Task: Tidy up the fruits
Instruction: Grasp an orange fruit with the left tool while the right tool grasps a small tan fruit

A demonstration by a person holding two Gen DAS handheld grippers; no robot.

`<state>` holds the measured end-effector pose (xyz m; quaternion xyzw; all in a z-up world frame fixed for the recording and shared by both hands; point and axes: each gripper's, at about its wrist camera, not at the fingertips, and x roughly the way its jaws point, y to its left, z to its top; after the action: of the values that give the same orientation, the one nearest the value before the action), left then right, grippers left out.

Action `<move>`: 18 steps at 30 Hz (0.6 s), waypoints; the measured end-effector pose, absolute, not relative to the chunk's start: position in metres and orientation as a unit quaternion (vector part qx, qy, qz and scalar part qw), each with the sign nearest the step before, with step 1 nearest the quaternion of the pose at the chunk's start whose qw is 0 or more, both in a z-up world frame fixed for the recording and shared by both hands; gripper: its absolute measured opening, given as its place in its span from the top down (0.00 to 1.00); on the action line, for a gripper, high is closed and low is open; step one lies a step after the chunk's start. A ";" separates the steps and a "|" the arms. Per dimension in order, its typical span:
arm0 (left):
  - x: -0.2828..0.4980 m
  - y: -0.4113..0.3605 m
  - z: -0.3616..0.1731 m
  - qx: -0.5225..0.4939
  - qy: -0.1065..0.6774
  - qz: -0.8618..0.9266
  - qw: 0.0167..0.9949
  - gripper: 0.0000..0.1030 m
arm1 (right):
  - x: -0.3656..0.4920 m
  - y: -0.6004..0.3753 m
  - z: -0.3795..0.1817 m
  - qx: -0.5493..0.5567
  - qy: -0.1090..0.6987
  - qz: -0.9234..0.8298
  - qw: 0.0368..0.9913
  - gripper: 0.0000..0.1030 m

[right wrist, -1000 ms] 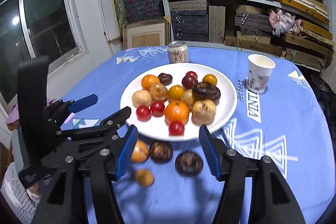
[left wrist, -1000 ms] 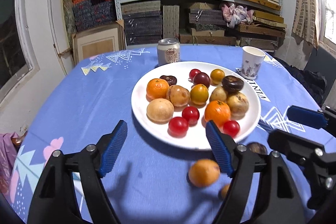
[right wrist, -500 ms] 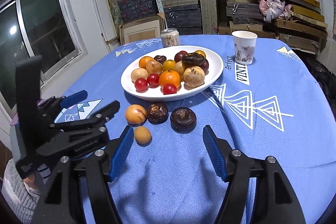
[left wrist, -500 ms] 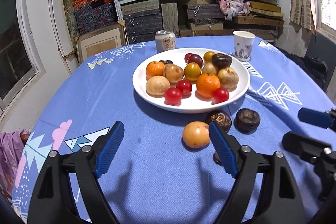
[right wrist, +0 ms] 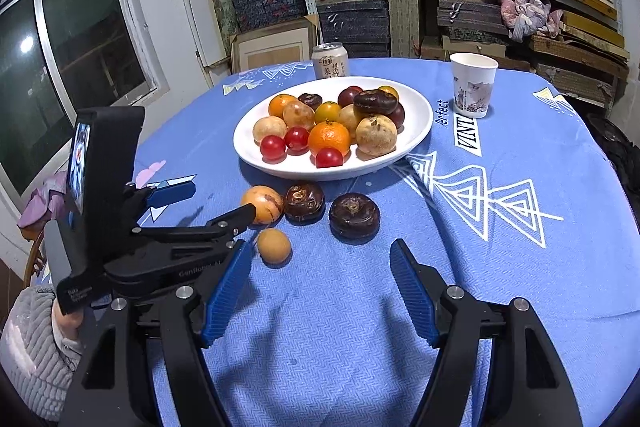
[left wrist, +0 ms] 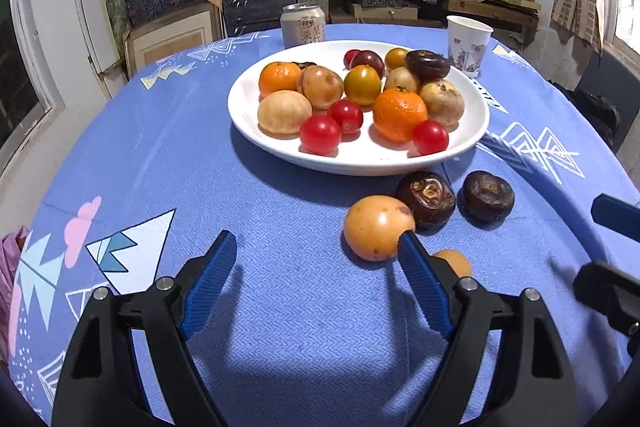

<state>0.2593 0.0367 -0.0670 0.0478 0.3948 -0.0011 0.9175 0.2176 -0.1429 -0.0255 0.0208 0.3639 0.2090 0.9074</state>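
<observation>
Both tools, left tool [left wrist: 316, 279] and right tool [right wrist: 320, 287], are spread wide and hold nothing above bare woven blue cloth. Four round fruits [right wrist: 262, 203] lie on the tabletop [right wrist: 520, 267] just before the smooth white plate [right wrist: 416, 115], near its front rim.

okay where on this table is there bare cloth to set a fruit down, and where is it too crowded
Bare cloth lies left of the white plate out to the table edge, near the cloud print, and right of the plate below the paper cup. Crowded: the plate itself, piled with fruit, and the strip before it, where two dark fruits, a yellow-orange fruit and a small orange fruit cluster.
</observation>
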 end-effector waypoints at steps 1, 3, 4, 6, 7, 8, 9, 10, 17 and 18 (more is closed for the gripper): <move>0.260 0.037 -0.067 0.046 0.395 -0.003 0.917 0.22 | 0.217 -0.143 -0.025 0.021 0.364 0.209 0.907 0.29; 0.262 0.036 -0.067 0.041 0.396 -0.010 0.917 0.22 | 0.217 -0.142 -0.026 0.020 0.365 0.209 0.907 0.28; 0.263 0.035 -0.067 0.040 0.396 -0.015 0.917 0.22 | 0.217 -0.142 -0.026 0.019 0.365 0.209 0.907 0.28; 0.267 0.030 -0.069 0.047 0.396 -0.023 0.917 0.22 | 0.218 -0.141 -0.026 0.018 0.366 0.210 0.906 0.28; 0.268 0.027 -0.070 0.052 0.396 -0.023 0.917 0.22 | 0.218 -0.141 -0.027 0.018 0.366 0.210 0.906 0.28; 0.271 0.024 -0.072 0.058 0.399 -0.020 0.915 0.22 | 0.218 -0.141 -0.027 0.018 0.367 0.210 0.906 0.28; 0.274 0.023 -0.073 0.059 0.403 -0.023 0.913 0.21 | 0.218 -0.141 -0.027 0.018 0.367 0.210 0.906 0.28; 0.276 0.023 -0.074 0.057 0.407 -0.023 0.911 0.20 | 0.218 -0.142 -0.027 0.019 0.368 0.209 0.906 0.28; 0.277 0.050 -0.072 0.047 0.407 0.022 0.912 0.20 | 0.219 -0.143 -0.029 0.023 0.372 0.208 0.904 0.27; 0.276 0.054 -0.071 0.048 0.408 0.026 0.912 0.20 | 0.219 -0.143 -0.029 0.023 0.373 0.209 0.904 0.27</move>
<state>0.2762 0.0535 -0.0713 0.0479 0.4076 0.0258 0.9115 0.2190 -0.1429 -0.0291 0.0232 0.3727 0.2087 0.9039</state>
